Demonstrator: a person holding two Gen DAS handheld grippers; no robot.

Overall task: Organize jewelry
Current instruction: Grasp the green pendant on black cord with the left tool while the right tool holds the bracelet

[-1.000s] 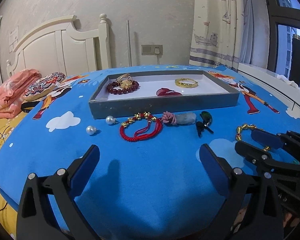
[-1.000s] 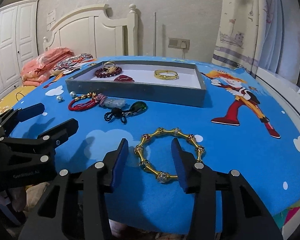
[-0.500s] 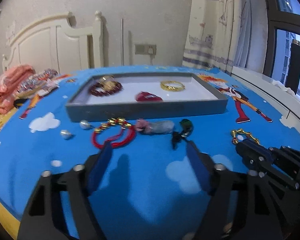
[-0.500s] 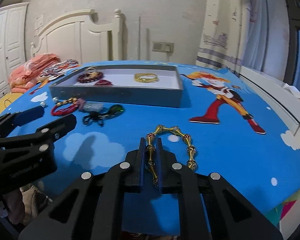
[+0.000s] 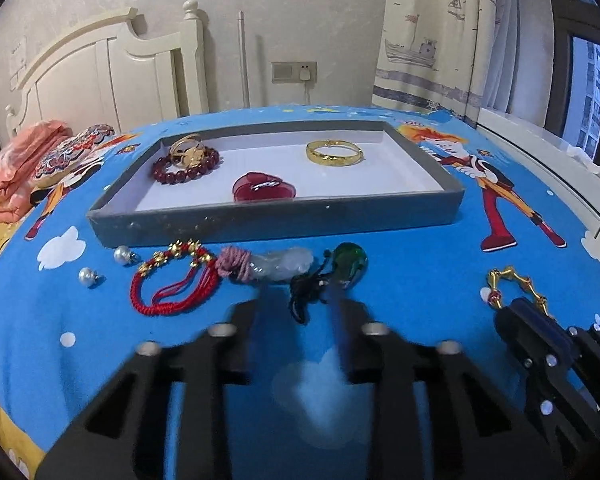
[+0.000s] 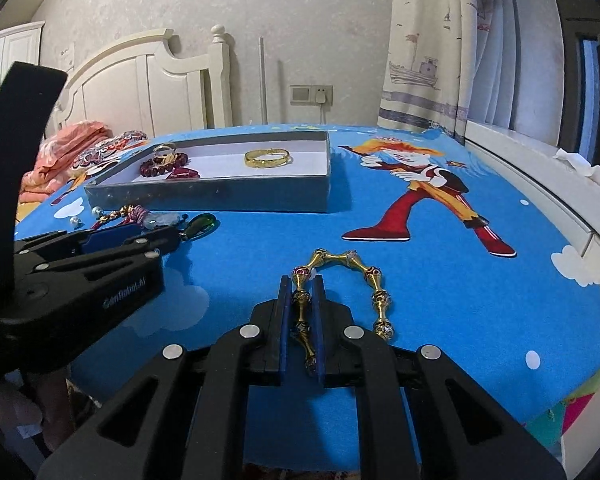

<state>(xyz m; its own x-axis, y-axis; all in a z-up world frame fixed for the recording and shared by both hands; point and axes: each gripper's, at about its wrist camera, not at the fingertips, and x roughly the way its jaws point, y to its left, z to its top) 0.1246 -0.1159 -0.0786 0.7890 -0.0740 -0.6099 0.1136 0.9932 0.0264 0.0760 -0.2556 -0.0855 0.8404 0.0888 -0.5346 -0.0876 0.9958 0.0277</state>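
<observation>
A bright blue cartoon-printed cloth is spread over the bench, which is backed by a cream wooden headboard and a ship-patterned curtain. A shallow grey rectangular tray with a white floor is set toward the far edge of the bench; inside it lie a dark red bead bracelet with a gold ring-like piece resting on it at the far left corner, a plain gold bangle toward the far right, and a red heart-shaped ring box near the front wall.

The left hand-held gripper is blurred; its jaws are seen partly open, with nothing between them, around the black cord of a green glass pendant just in front of the tray. The right hand-held gripper is closed tightly on one side of a gold bracelet of flared links with red and clear stones, which lies near the front right edge of the bench, its other side free on the cloth.

Along the tray's front wall, a red braided cord bracelet with gold flower beads is laid beside a pink knotted cord with a pale translucent stone, the two touching. Two small white pearl studs are placed at the left, apart from each other.
</observation>
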